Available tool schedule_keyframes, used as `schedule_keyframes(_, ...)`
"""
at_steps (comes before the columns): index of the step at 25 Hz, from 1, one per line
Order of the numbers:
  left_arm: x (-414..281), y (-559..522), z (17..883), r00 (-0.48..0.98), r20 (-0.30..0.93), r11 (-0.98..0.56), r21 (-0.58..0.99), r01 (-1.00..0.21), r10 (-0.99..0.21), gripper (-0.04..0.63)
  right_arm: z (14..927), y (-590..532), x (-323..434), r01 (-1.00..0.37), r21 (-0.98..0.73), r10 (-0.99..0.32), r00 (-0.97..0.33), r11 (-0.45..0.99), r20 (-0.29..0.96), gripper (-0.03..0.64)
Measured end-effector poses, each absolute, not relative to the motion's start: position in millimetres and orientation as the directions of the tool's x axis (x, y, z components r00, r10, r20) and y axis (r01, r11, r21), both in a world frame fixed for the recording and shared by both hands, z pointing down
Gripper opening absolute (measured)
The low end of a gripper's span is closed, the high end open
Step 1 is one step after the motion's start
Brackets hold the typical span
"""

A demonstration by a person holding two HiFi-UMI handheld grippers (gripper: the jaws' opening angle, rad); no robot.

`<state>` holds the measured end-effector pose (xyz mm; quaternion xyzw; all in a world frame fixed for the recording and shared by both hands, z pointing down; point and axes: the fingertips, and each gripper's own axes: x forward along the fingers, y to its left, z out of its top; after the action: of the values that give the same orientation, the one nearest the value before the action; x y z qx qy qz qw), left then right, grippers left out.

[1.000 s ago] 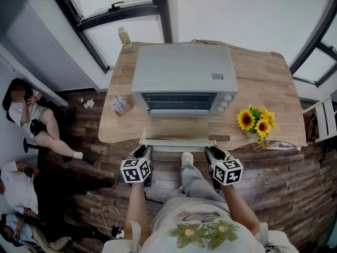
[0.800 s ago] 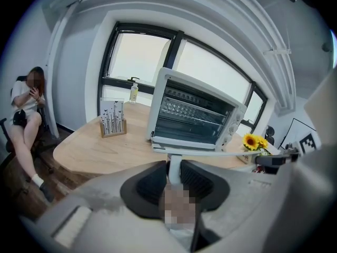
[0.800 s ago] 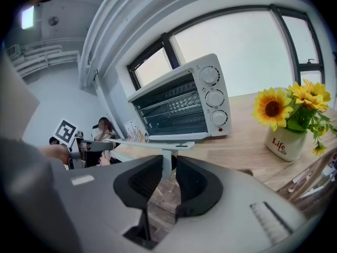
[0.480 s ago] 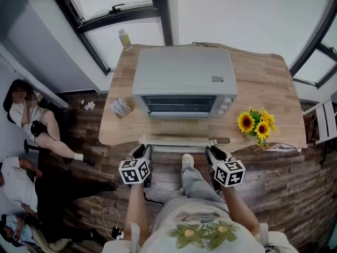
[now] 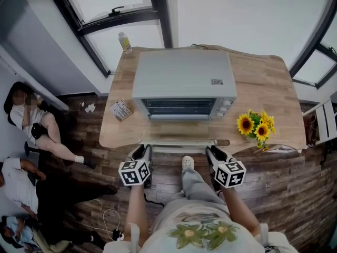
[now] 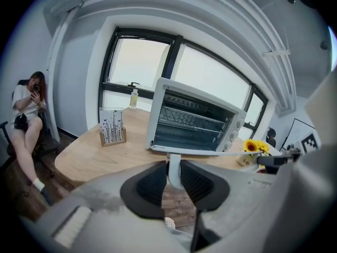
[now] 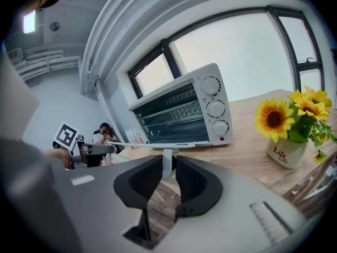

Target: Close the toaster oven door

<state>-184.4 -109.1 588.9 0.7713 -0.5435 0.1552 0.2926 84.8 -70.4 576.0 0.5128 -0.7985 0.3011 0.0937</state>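
I have the toaster oven sitting mid-desk, and its door lies dropped open, about level, with the free edge out over the near edge of the desk. The left gripper and right gripper are each on the door's handle, one at either end. In the left gripper view the fingers pinch a white upright post of that handle; the right gripper view shows the same, its fingers closed on the other post. So I judge the close is only beginning. My worry is the arc: the door turns on its hinge at the oven's front, so the posts will tilt inside the pads, and a thin post could slip free and let the door drop. If one hand leads, the door twists. Pushing forward instead of up could shove the oven toward the far edge. The sunflower pot near the right front corner sits close to my right arm's path.
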Motion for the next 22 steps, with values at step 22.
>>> schedule_keyframes(22,-182,-134,555,0.356,0.509,-0.267,0.242,-0.933,-0.783,0.097,543,-94,88,-0.859,-0.421,-0.799,-0.461,0.292,0.386,0.083)
